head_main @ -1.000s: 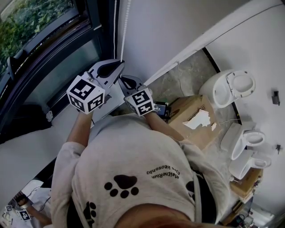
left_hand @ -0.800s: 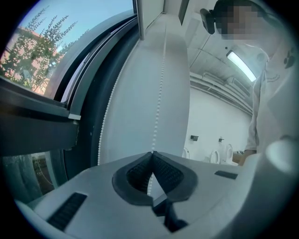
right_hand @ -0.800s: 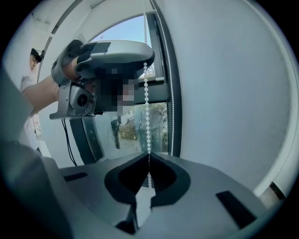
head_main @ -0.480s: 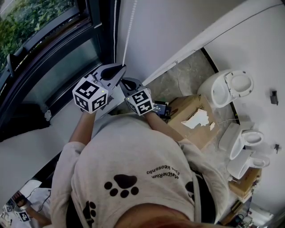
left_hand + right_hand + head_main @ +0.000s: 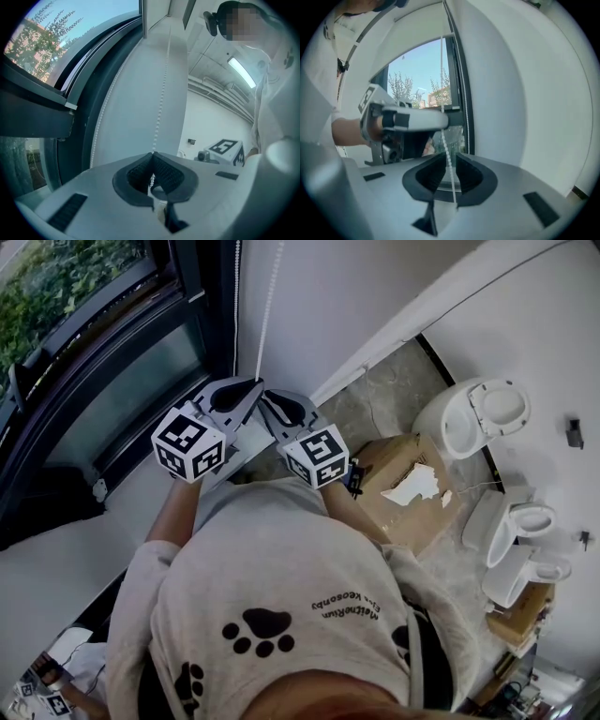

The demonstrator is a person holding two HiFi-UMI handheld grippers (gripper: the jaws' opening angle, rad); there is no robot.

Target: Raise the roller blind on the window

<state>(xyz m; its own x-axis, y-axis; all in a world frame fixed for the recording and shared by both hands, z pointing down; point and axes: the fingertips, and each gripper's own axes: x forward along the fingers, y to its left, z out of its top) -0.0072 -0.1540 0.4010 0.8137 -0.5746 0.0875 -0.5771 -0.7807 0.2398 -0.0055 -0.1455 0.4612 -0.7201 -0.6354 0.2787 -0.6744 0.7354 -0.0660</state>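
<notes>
The blind's white bead chain (image 5: pixel 270 306) hangs down the wall beside the dark window frame (image 5: pixel 192 296). My left gripper (image 5: pixel 253 386) is shut on it: in the left gripper view the beads (image 5: pixel 161 93) run straight down into the closed pads (image 5: pixel 140 174). My right gripper (image 5: pixel 268 396) sits just right of the left one and a little lower. Its jaws are opening, and the chain (image 5: pixel 443 93) passes loosely between the parted pads (image 5: pixel 469 174) without being pressed. A second strand (image 5: pixel 105 117) hangs free near the frame.
Behind me on the floor are a torn cardboard box (image 5: pixel 403 488) and white toilet bowls (image 5: pixel 473 423). The grey sill (image 5: pixel 112 512) runs under the glass (image 5: pixel 94 362). The left gripper (image 5: pixel 412 119) fills the middle of the right gripper view.
The right gripper's jaws have parted from the chain, and it has shifted slightly right and up. The left gripper stays shut on the chain and has barely moved.
</notes>
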